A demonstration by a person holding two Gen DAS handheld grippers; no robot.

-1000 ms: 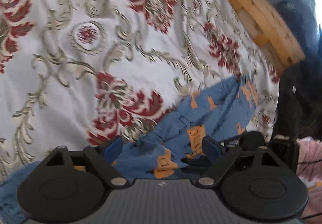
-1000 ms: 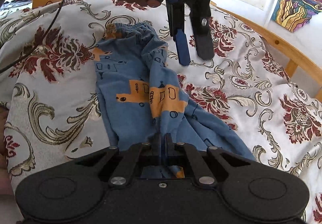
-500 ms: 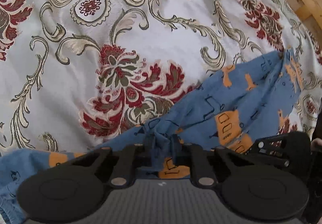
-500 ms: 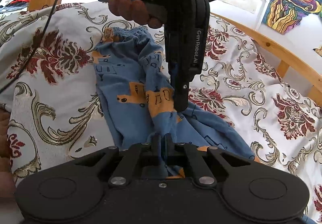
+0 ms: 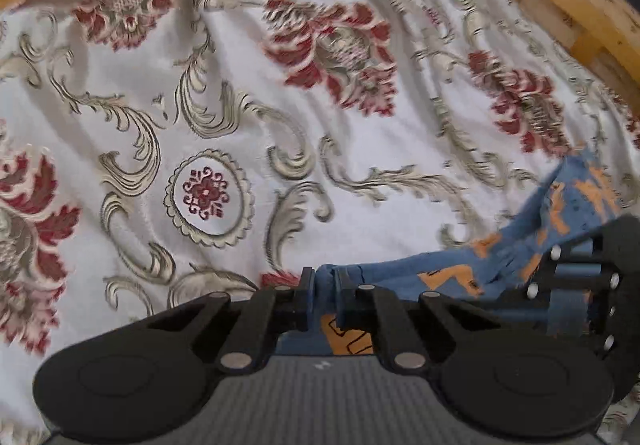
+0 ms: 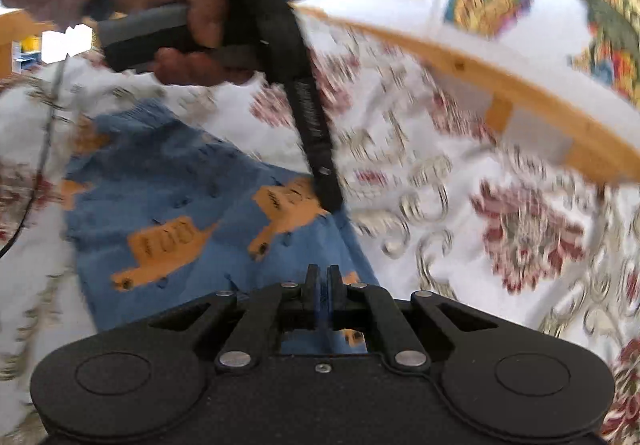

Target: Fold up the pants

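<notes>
Pants (image 6: pixel 192 213), blue with orange vehicle prints, lie on the floral bedspread (image 5: pixel 224 117) inside the wooden bed rail (image 6: pixel 500 85), and I have both grippers on them. My left hand-held gripper (image 5: pixel 323 299) has its jaws drawn narrow on a bunch of the blue cloth; the right wrist view shows its tip meeting the fabric at the far edge of the garment, with the hand (image 6: pixel 200 25) gripping its handle above. My right hand-held gripper (image 6: pixel 321 295) is likewise pinched nearly closed with blue cloth between the jaws, at the nearer edge. Two grips along one side make sense to me: they let that side travel as a straight line instead of sagging. Both views are smeared, so I judge only loosely that the cloth between the grips is taut. The fold itself looks not yet laid.
</notes>
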